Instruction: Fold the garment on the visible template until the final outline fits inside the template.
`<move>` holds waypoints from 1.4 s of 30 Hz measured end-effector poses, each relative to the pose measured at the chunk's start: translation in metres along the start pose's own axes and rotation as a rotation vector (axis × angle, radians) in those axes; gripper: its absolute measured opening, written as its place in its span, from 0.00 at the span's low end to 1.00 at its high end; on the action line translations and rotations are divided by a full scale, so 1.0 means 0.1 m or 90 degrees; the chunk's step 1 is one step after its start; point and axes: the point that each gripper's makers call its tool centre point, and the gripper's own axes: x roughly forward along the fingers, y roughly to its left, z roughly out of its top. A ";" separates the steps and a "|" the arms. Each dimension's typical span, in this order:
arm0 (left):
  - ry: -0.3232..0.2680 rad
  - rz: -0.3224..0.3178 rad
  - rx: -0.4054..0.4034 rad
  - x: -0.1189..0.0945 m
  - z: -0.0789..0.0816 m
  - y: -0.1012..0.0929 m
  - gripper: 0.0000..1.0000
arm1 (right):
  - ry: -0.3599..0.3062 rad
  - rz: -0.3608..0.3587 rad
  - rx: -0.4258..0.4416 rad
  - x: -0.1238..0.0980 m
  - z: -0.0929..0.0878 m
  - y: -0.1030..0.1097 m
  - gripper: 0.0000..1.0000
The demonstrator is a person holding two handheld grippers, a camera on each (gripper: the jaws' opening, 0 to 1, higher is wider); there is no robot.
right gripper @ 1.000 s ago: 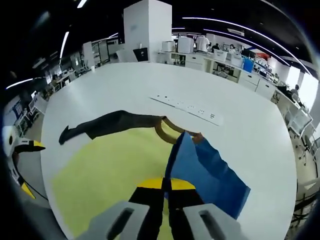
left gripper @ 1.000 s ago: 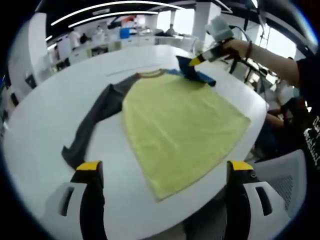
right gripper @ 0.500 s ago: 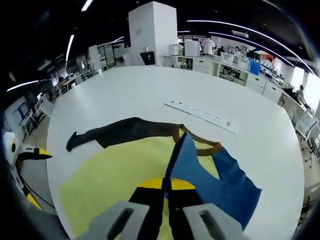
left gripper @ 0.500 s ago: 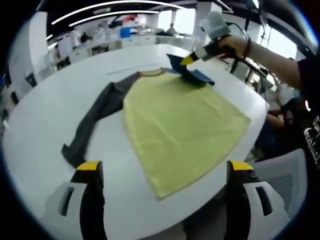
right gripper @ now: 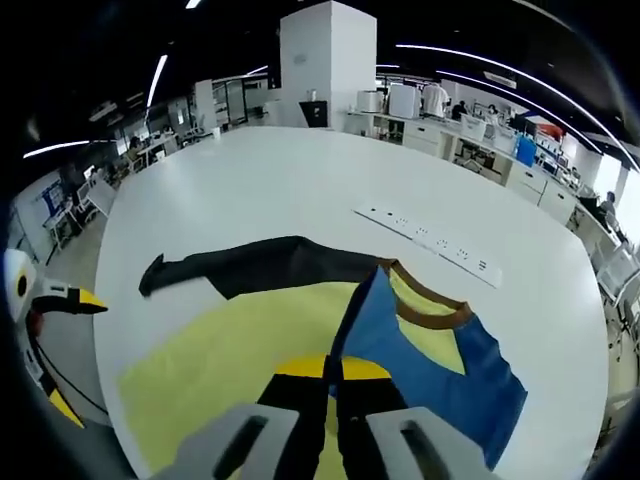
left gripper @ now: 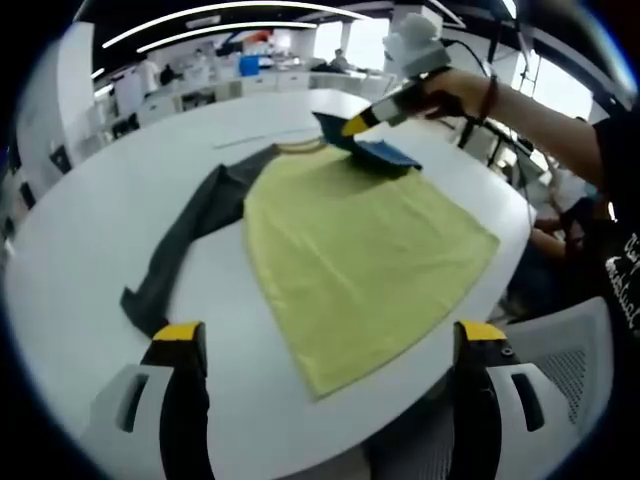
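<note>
Left gripper view, nearest first: the left gripper [left gripper: 325,345] has its jaws spread wide, holding nothing, above the near edge of the white surface [left gripper: 90,230]. Just beyond them the garment [left gripper: 360,250] lies flat, its yellow body spread toward the gripper and its dark sleeve [left gripper: 185,240] stretched out to the left. At the far end, by the brown collar [left gripper: 302,147], the right gripper [left gripper: 352,125] pinches the blue sleeve [left gripper: 375,152] and lifts it over the body.

Right gripper view: its jaws are closed on the blue sleeve's edge, yellow cloth beneath, and a white power strip [right gripper: 428,243] beyond.
</note>
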 end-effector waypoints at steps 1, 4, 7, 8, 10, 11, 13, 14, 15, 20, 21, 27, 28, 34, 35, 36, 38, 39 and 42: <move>0.001 0.000 0.001 0.00 0.00 0.00 0.99 | 0.000 0.002 -0.002 0.01 0.01 0.02 0.00; 0.002 0.000 0.003 0.01 -0.01 0.00 0.99 | 0.001 0.008 -0.008 0.04 0.02 0.09 0.00; 0.000 0.000 0.001 0.00 -0.01 0.00 0.99 | 0.001 0.013 -0.015 0.08 0.04 0.15 0.00; 0.000 0.001 0.001 0.00 -0.01 0.00 0.99 | 0.003 0.013 -0.018 0.08 0.04 0.17 0.00; 0.003 0.002 0.002 0.00 -0.02 0.00 0.99 | 0.004 0.017 -0.022 0.10 0.06 0.21 0.00; 0.004 0.002 0.001 0.01 -0.02 0.01 0.99 | 0.002 0.019 -0.026 0.10 0.07 0.24 0.00; 0.004 0.001 0.001 0.01 -0.03 0.00 0.99 | 0.001 0.023 -0.035 0.12 0.09 0.29 0.00; 0.004 0.001 0.000 0.01 -0.03 0.00 0.99 | 0.002 0.025 -0.037 0.12 0.10 0.31 0.00; 0.004 0.001 0.000 0.01 -0.03 0.00 0.99 | 0.002 0.026 -0.041 0.13 0.10 0.33 0.00; 0.001 -0.003 -0.002 0.02 -0.03 -0.01 0.99 | 0.005 0.032 -0.050 0.18 0.11 0.42 0.00; 0.002 -0.002 -0.001 0.02 -0.03 -0.01 0.99 | 0.004 0.034 -0.049 0.19 0.11 0.43 0.00; 0.002 0.001 -0.002 0.00 -0.03 0.02 0.99 | -0.001 0.043 -0.059 0.22 0.13 0.52 0.00; 0.003 0.002 -0.003 0.00 -0.04 0.02 0.99 | -0.003 0.047 -0.059 0.22 0.14 0.54 0.00; 0.005 0.002 -0.005 0.01 -0.05 0.02 0.99 | -0.005 0.051 -0.080 0.26 0.13 0.60 0.00; 0.005 0.001 -0.006 0.01 -0.06 0.02 0.99 | -0.005 0.050 -0.081 0.28 0.13 0.60 0.00; 0.004 0.001 -0.007 0.01 -0.06 0.02 0.99 | -0.006 0.050 -0.082 0.28 0.13 0.61 0.00; 0.006 0.001 -0.007 0.01 -0.06 0.02 0.99 | -0.011 0.054 -0.084 0.30 0.13 0.62 0.00; 0.007 0.003 -0.007 0.01 -0.07 0.02 0.99 | -0.012 0.058 -0.087 0.31 0.13 0.64 0.00; 0.008 0.002 -0.009 0.01 -0.09 0.02 0.99 | -0.009 0.063 -0.095 0.35 0.09 0.66 0.00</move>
